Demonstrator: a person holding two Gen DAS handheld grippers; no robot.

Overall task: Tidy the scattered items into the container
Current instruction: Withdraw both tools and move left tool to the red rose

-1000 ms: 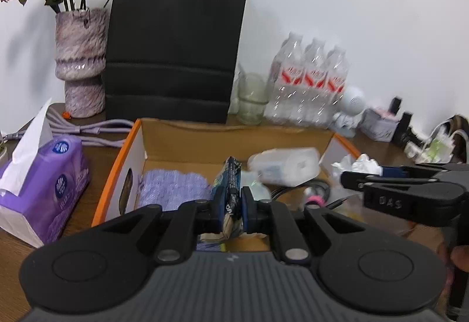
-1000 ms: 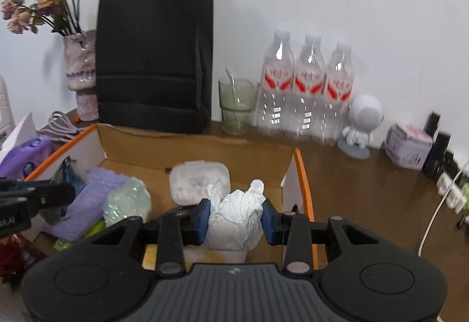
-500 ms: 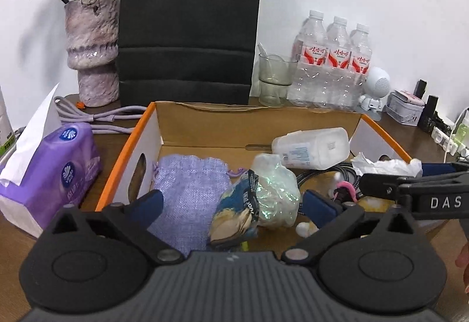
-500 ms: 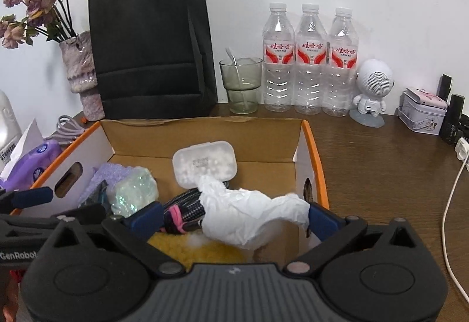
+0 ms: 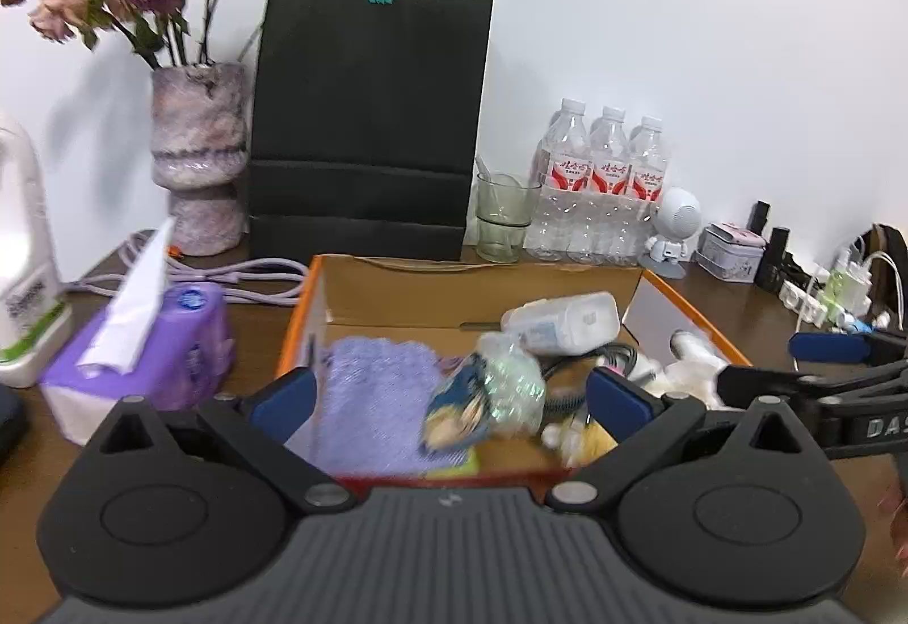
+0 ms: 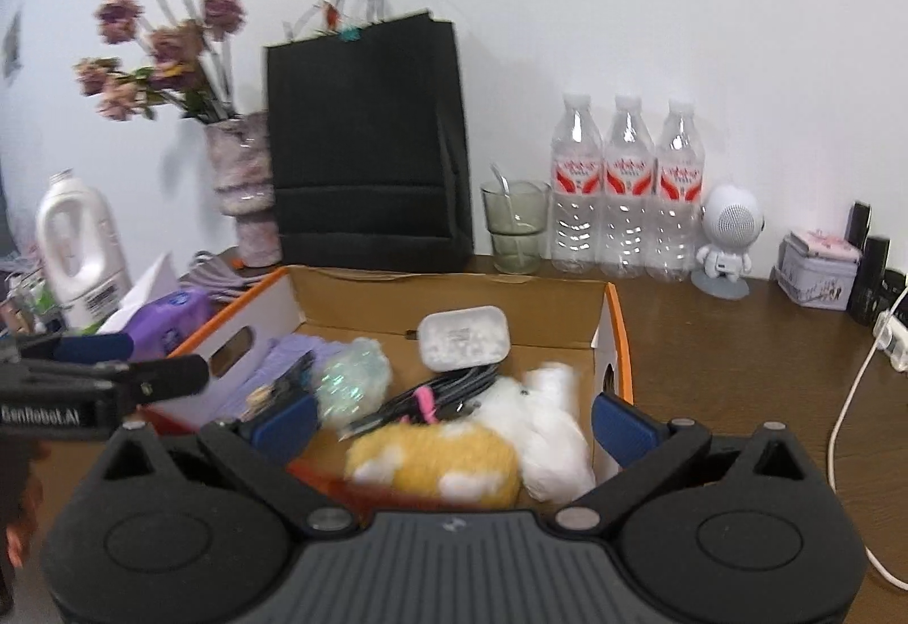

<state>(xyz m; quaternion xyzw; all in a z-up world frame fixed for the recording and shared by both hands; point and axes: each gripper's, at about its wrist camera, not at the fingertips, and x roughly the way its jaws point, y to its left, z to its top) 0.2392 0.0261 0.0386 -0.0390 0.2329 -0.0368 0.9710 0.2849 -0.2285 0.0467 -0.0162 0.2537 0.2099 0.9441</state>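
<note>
Both grippers empty over the filled box

On the left of the table stand a white bottle [image 5: 25,249] and a purple tissue pack [image 5: 142,357], with a vase [image 5: 198,158] and a black bag [image 5: 369,124] behind them by the wall. The left gripper [image 5: 448,397] has its jaws wide apart, nothing between them, just in front of the box [image 5: 482,277]. In the box lie a purple cloth [image 5: 374,397], a snack packet [image 5: 454,408], a shiny bag [image 5: 511,380], a white case [image 5: 562,320], black cables [image 6: 448,385], a yellow toy [image 6: 437,462] and a white tissue [image 6: 550,431]. The right gripper [image 6: 451,417] also has its jaws wide apart, holding nothing; the tissue lies loose in the box between and below them. Further right stand a glass [image 6: 513,226], three bottles [image 6: 627,187] and a small white figure [image 6: 726,238].
</note>
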